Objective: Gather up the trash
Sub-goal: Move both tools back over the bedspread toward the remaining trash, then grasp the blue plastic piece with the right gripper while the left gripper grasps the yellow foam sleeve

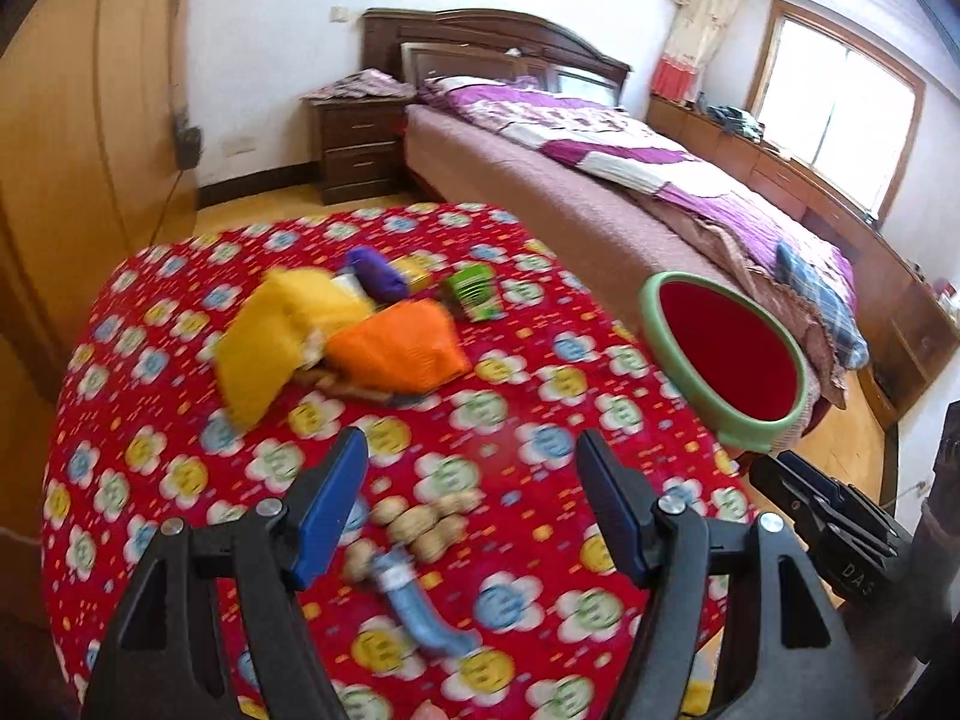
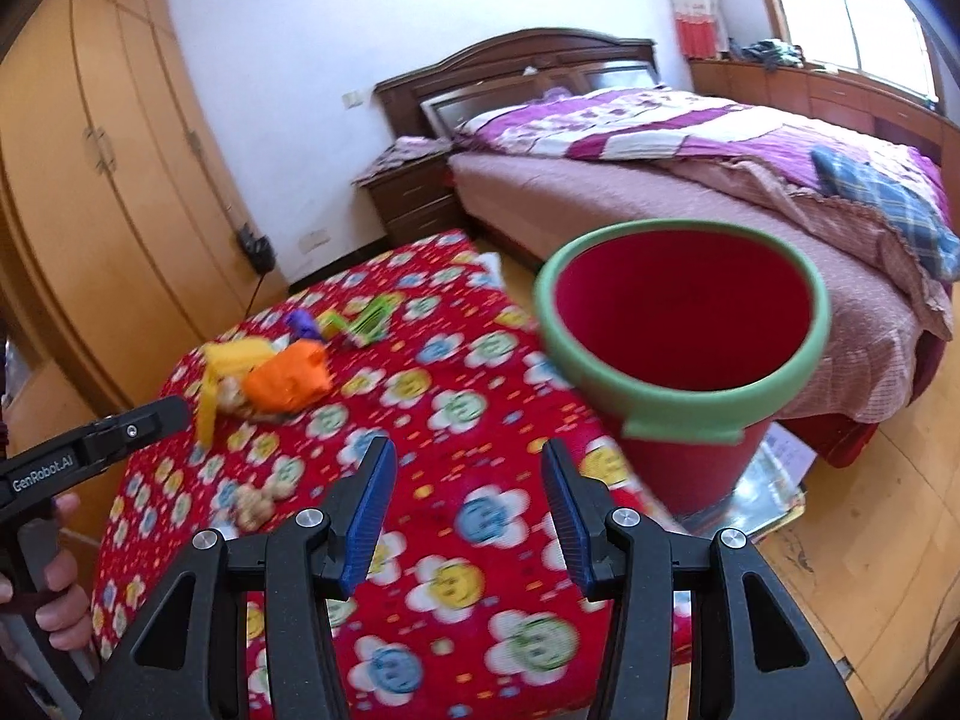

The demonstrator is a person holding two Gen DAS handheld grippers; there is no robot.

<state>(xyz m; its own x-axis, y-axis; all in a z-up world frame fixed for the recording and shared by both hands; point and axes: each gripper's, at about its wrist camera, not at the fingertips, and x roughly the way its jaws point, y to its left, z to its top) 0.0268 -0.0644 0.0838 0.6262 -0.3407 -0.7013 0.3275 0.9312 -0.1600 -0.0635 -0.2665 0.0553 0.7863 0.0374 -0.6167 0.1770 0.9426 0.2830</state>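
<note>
Red bin (image 2: 690,324), green rim, empty, upright beside table (image 2: 480,528).

A bedroom with white walls (image 1: 270,30) and wood floor (image 2: 840,540) — the purple-quilted bed (image 1: 600,138) at twelve o'clock, nightstand (image 1: 360,144) beside it, wardrobe (image 2: 90,180) at nine, bright window (image 1: 840,102) at two.
</note>
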